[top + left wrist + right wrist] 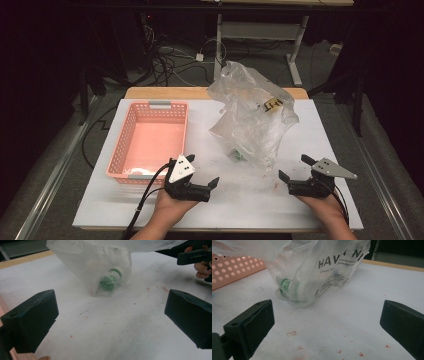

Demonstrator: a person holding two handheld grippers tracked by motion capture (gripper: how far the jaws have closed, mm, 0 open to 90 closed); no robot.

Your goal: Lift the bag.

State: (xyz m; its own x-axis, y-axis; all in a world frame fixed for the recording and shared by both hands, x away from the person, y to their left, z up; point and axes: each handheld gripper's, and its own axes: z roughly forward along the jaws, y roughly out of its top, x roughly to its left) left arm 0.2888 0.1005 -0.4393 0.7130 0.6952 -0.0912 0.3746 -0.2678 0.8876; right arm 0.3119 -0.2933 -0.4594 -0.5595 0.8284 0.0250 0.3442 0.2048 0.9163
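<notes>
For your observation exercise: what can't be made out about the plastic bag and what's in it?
- Green-capped item: body veiled by the clear plastic bag, left gripper view.
- Bag print: cut off by the top edge, right gripper view.
- Small label: too small to read, high view.

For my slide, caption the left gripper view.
Open left gripper faces a clear plastic bag with a green-capped bottle inside, on a white table.
</notes>
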